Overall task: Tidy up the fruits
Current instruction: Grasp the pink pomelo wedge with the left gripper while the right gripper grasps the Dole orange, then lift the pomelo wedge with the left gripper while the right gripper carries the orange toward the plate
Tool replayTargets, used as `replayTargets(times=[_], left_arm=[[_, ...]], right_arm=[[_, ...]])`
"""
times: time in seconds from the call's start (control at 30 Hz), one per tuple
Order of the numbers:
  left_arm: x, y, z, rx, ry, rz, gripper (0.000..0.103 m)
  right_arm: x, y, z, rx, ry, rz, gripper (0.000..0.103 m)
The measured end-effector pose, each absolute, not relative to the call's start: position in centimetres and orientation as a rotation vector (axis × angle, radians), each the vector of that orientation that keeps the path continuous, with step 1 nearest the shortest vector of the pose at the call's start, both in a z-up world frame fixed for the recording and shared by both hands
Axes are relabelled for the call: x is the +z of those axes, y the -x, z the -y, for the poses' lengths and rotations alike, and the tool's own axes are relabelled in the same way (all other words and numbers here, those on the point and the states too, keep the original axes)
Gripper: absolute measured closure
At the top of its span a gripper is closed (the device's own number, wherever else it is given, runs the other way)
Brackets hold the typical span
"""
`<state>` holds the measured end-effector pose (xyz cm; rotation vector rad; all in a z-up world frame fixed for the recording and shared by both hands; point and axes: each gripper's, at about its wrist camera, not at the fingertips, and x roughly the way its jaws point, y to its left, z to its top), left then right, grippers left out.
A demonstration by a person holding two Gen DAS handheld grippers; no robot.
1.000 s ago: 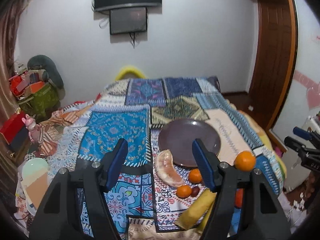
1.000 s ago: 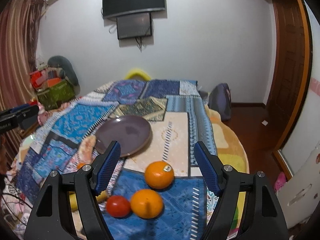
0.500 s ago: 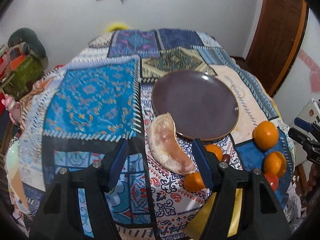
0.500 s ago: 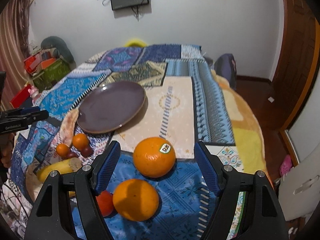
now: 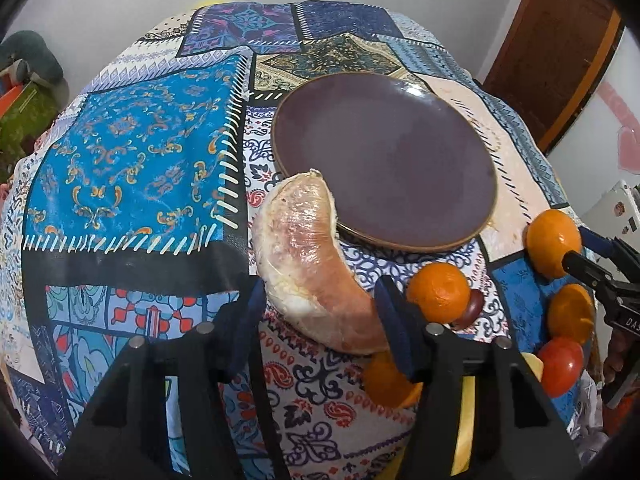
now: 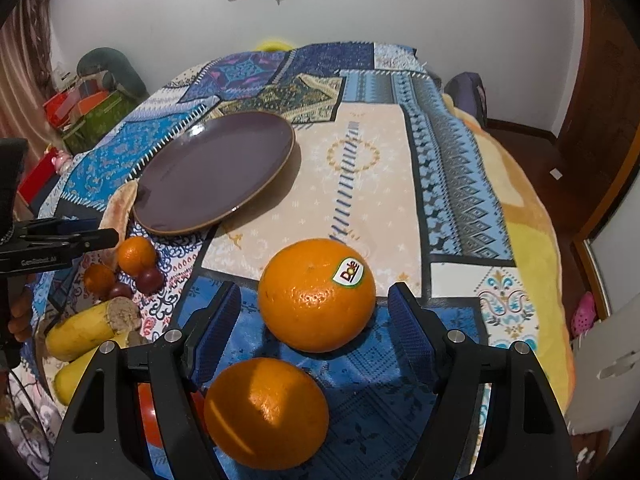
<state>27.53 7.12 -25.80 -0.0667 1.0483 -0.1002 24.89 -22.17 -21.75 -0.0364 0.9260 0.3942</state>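
- The right gripper (image 6: 312, 332) is pointing down at a slant over the near right part of the bed (image 6: 372, 200); its jaws are standing wide, closed on nothing.
- A plain orange (image 6: 266, 412) is lying nearest, low between the right gripper's arms, with a red fruit (image 6: 146, 420) showing partly behind the left arm.
- The stickered orange (image 6: 316, 294) is sitting between the two blue pads, apart from both.
- The left gripper (image 5: 320, 328) is tilting down over the near edge of the bed, jaws wide, and is straddling the near end of the wrapped pomelo wedge (image 5: 312, 264); I cannot tell whether either pad is touching it.
- Just beside the left gripper's right finger, a small orange (image 5: 439, 298) and a dark plum (image 5: 470, 308) are lying together; a second small orange (image 5: 386, 380) is partly hiding behind that finger.
- Two bananas (image 6: 88, 332) are lying at the bed's near left edge in the right view.
- The far tip of the wedge is touching the rim of the dark plate (image 5: 384, 156), which is resting bare near the bed's middle.
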Motion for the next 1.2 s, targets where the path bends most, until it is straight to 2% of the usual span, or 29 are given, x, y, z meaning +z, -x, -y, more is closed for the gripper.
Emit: replayTargets(times=[0.47, 0.57, 0.73, 1.2], left_arm=[[-27.2, -29.4, -7.5, -0.054, 0.079, -1.042, 0.046], [-27.3, -29.7, -7.6, -0.035, 0.074, -1.033, 0.054], [-27.1, -29.7, -8.0, -0.046, 0.08, -1.03, 0.057], [-22.7, -27.6, -8.5, -0.03, 0.077, -0.936, 0.059]], right_arm=[[-24.3, -26.1, 21.7, 0.412, 0.02, -0.998, 0.031], [-24.4, -26.3, 21.7, 0.419, 0.017, -0.999, 0.036], [-24.4, -26.2, 21.7, 0.422, 0.016, -0.992, 0.036], [-22.1, -25.5, 21.8, 0.409, 0.023, -0.93, 0.038]])
